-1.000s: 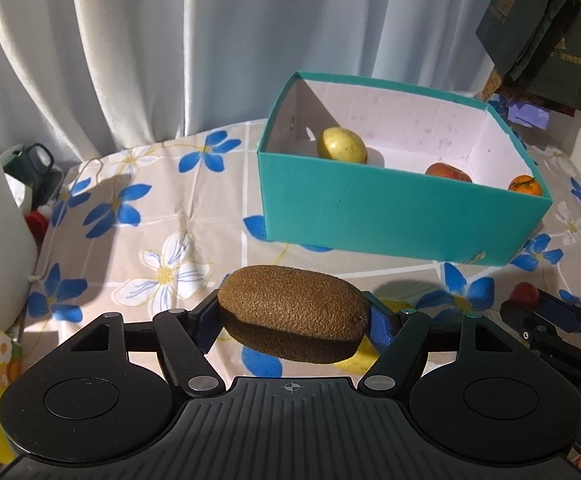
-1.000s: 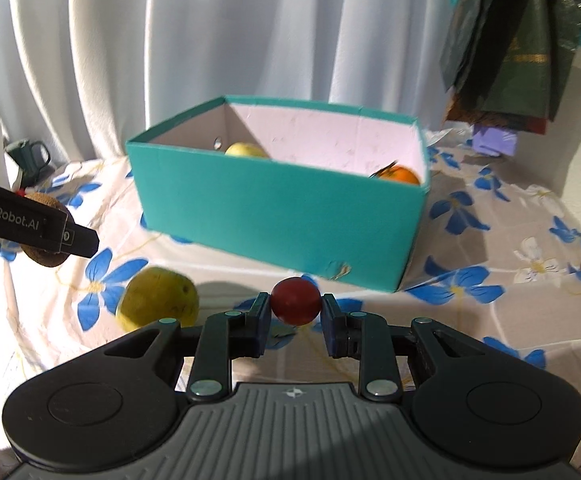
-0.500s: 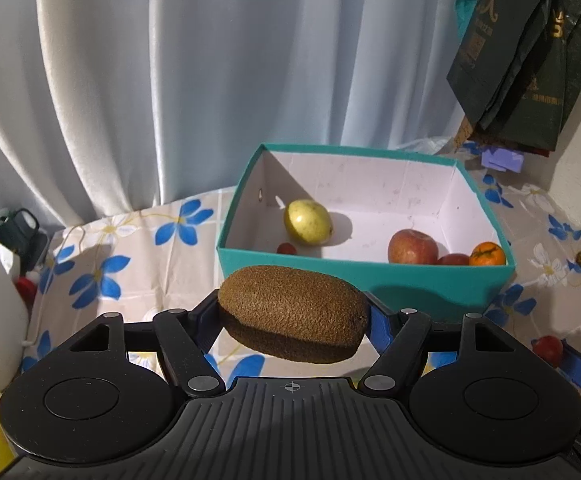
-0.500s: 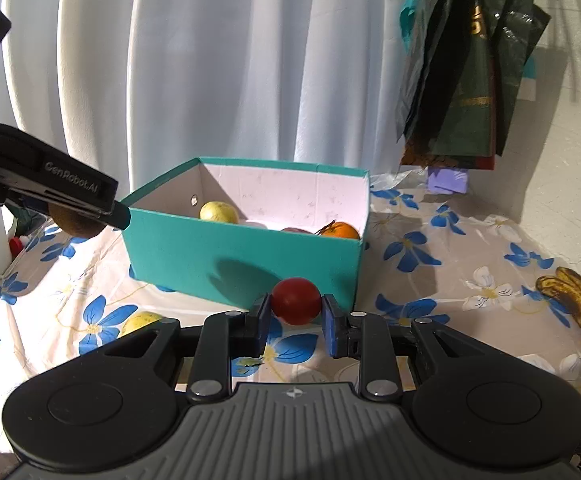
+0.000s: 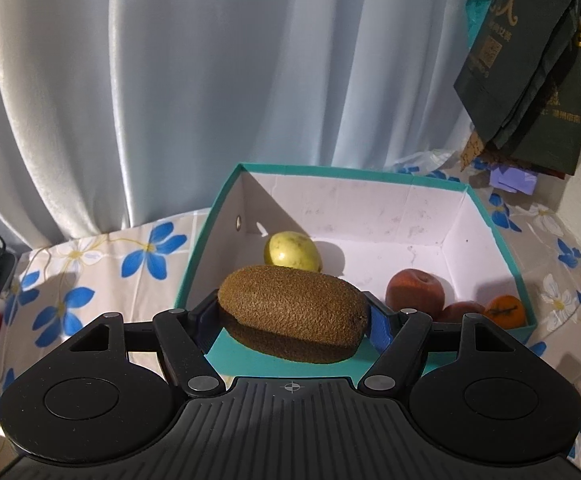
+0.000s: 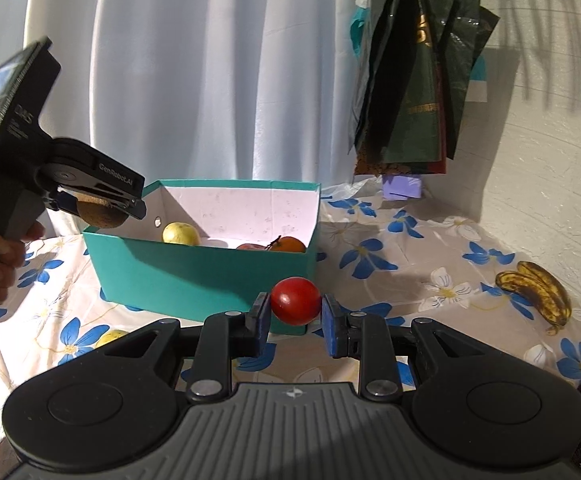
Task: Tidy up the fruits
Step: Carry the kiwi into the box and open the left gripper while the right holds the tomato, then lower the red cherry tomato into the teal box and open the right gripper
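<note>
1. From the left wrist camera we look forward and down over the near rim of the teal box, very close, facing the far curtain.
2. The right wrist camera stands further back, lower, near the box's right corner.
3. Both views share the box, the curtain and the hanging dark bags.

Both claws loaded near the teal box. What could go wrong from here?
1. The left claw grips the kiwi by its ends at the teal box edge; released here, it may land on the yellow fruit or the apple.
2. The small red fruit is round and pinched at two points in the right claw; it may slip out.
3. Both claws heading for one box may collide.
</note>
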Action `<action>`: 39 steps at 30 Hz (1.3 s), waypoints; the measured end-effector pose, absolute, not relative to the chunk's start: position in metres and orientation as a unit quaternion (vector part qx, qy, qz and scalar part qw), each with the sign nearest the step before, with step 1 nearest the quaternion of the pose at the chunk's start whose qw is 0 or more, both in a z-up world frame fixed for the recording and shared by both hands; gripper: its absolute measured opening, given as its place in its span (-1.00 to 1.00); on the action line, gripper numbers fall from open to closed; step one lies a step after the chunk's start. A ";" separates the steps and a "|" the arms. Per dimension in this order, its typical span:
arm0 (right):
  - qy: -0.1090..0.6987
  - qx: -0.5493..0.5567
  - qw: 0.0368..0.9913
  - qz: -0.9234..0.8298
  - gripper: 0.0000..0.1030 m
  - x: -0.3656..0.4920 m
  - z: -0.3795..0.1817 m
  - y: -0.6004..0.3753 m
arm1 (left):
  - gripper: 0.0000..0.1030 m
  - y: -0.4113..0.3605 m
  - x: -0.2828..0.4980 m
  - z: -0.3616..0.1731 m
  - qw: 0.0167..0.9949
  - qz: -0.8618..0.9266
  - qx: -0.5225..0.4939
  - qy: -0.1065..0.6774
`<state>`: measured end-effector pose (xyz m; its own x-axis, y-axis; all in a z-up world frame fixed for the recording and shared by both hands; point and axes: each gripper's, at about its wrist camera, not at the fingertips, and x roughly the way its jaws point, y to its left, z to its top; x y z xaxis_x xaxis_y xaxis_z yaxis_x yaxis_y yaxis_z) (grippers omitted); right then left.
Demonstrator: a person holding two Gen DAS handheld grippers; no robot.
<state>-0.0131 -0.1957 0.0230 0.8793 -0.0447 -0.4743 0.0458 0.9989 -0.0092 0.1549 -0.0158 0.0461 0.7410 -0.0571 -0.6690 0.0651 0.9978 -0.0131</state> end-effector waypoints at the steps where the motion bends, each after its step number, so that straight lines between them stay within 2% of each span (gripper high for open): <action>1: 0.243 0.003 0.970 -0.026 -0.50 -0.014 0.023 -0.197 | 0.48 -0.016 0.160 0.043 0.933 -0.037 0.004 0.359; 13: 0.241 0.013 0.969 -0.047 -0.50 -0.009 0.024 -0.199 | 0.47 -0.029 0.198 0.001 0.920 -0.026 0.023 0.389; 30: 0.246 0.018 0.968 -0.052 -0.50 0.000 0.024 -0.198 | 0.50 -0.037 0.221 -0.021 0.911 -0.016 0.061 0.408; 31: 0.245 0.018 0.968 -0.051 -0.50 0.000 0.024 -0.198 | 0.52 -0.037 0.221 -0.020 0.912 -0.015 0.057 0.406; 33: 0.246 0.019 0.968 -0.051 -0.50 0.000 0.023 -0.198 | 0.70 -0.034 0.220 -0.018 0.913 -0.013 0.048 0.404; 34: 0.245 0.020 0.968 -0.050 -0.50 0.001 0.024 -0.199 | 0.86 -0.032 0.219 -0.016 0.915 -0.011 0.043 0.401; 39: 0.246 0.023 0.968 -0.046 -0.50 0.002 0.023 -0.200 | 0.88 -0.026 0.213 -0.003 0.918 -0.017 0.031 0.394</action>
